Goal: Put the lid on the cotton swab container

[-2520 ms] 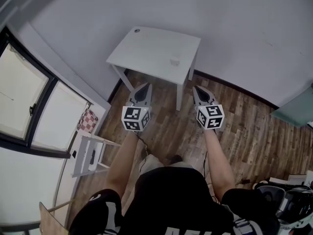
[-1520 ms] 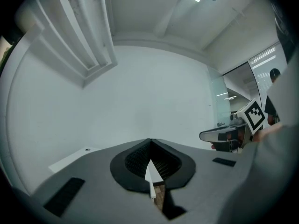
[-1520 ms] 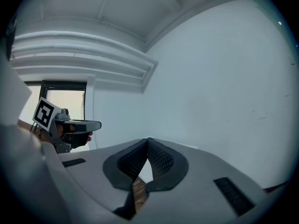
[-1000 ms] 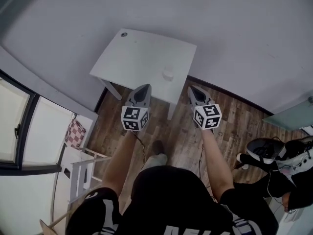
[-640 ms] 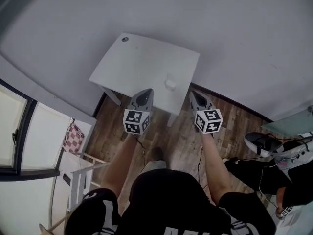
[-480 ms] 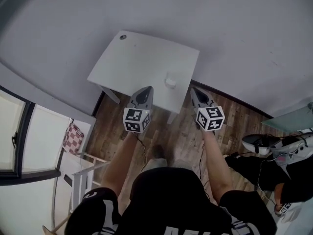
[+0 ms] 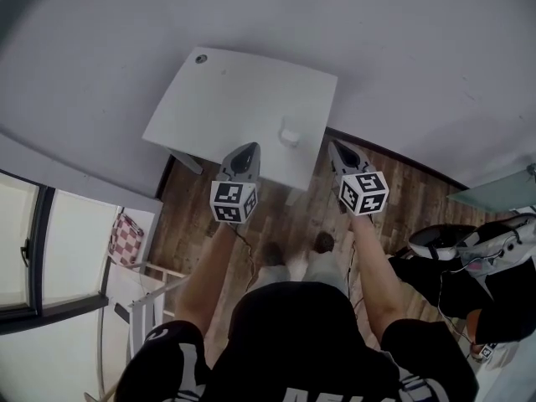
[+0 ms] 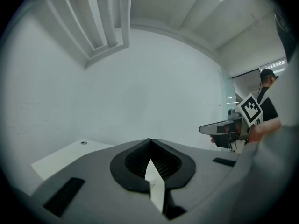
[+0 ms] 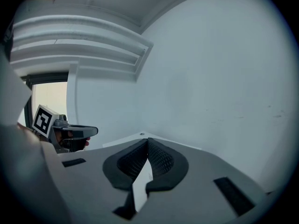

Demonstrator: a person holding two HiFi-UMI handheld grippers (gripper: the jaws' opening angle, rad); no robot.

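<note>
Entry: task not yet begun, in our judgement. Nothing is gripped.

The left tool and the right tool both have their jaws together with nothing between them.

A small white item, which we take for the cotton swab container, stands on the tabletop close to its right edge, toward the near right corner. It is too small for us to tell the lid from the body.

The container lies between the two tool tips and a little beyond them, apart from both.

Remaining: find the lid, grasp it, seat it.

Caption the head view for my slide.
Shut and empty, the left gripper and right gripper are held side by side before a white table bearing one small white container.
</note>
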